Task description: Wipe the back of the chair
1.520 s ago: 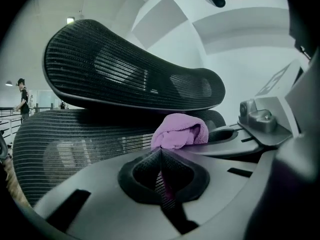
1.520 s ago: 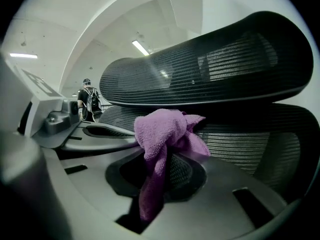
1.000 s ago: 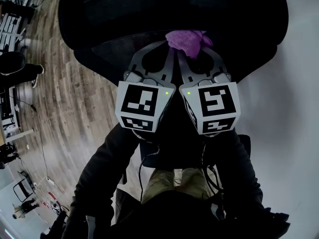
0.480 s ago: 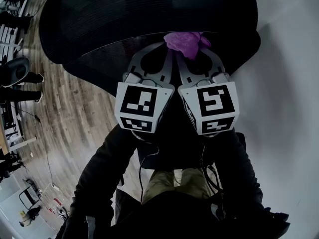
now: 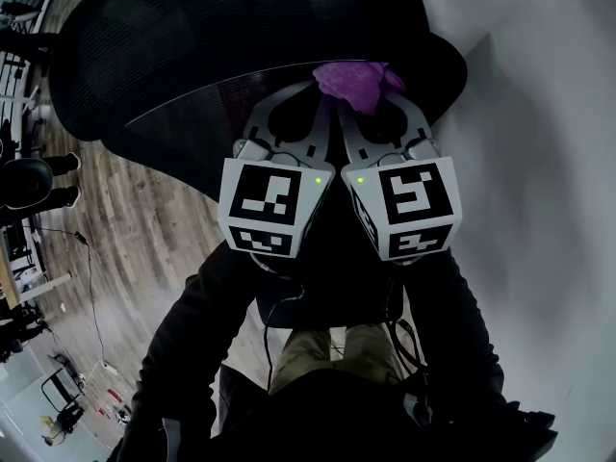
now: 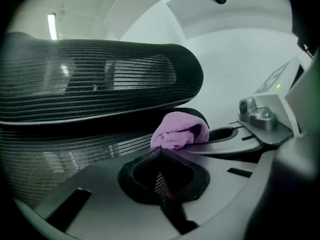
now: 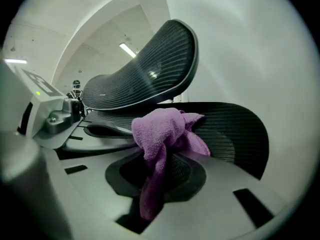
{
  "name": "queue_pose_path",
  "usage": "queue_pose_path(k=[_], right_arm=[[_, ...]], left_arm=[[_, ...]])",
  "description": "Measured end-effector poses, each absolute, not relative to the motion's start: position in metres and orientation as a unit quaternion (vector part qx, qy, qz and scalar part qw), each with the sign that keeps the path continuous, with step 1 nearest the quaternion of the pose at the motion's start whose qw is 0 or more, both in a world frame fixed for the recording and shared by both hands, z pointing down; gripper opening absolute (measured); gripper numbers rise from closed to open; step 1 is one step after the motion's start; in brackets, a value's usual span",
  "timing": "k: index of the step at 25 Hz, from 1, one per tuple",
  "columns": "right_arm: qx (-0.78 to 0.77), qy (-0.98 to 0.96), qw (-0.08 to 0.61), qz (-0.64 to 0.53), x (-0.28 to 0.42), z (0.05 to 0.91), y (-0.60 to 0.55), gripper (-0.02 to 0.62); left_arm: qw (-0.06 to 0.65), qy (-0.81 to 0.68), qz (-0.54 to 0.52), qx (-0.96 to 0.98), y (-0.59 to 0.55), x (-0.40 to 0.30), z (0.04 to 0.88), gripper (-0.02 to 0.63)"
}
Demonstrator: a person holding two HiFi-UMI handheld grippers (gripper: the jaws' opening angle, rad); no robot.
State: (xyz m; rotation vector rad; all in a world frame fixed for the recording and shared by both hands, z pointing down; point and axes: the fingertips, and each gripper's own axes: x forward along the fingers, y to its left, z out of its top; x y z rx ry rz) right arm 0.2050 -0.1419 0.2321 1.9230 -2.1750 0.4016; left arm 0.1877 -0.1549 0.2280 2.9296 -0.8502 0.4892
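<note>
The black mesh chair back point(image 5: 183, 114) lies under both grippers, with the mesh headrest point(image 5: 241, 17) above it. My right gripper point(image 5: 358, 99) is shut on a crumpled purple cloth point(image 5: 351, 83), which rests against the top of the chair back point(image 7: 235, 129). The cloth point(image 7: 162, 131) bulges out past the jaw tips and hangs down between them. My left gripper point(image 5: 322, 99) sits close beside the right one, shut with nothing in it point(image 6: 160, 151). From the left gripper view the cloth point(image 6: 177, 131) shows just beyond its tips, below the headrest point(image 6: 100, 79).
A white wall point(image 5: 539, 162) runs down the right side, close to the chair. Wooden floor point(image 5: 125, 229) lies at the left, with people's feet point(image 5: 38, 181) and office gear farther off. The holder's dark sleeves and body point(image 5: 327, 393) fill the bottom.
The chair has swung leftward in the head view, so more white wall shows at the right. Both grippers and the cloth stay nearly where they were.
</note>
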Motion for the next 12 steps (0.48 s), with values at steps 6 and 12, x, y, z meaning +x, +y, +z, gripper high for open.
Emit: queue_pose_path(k=[6, 12], right_arm=[[0.661, -0.73, 0.103, 0.139, 0.229, 0.234, -0.13, 0.064], [0.673, -0.719, 0.1, 0.142, 0.264, 0.231, -0.112, 0.064]], left_arm=[[0.025, -0.265, 0.159, 0.951, -0.143, 0.212, 0.23, 0.008], [0.02, -0.253, 0.159, 0.954, -0.127, 0.248, 0.227, 0.008]])
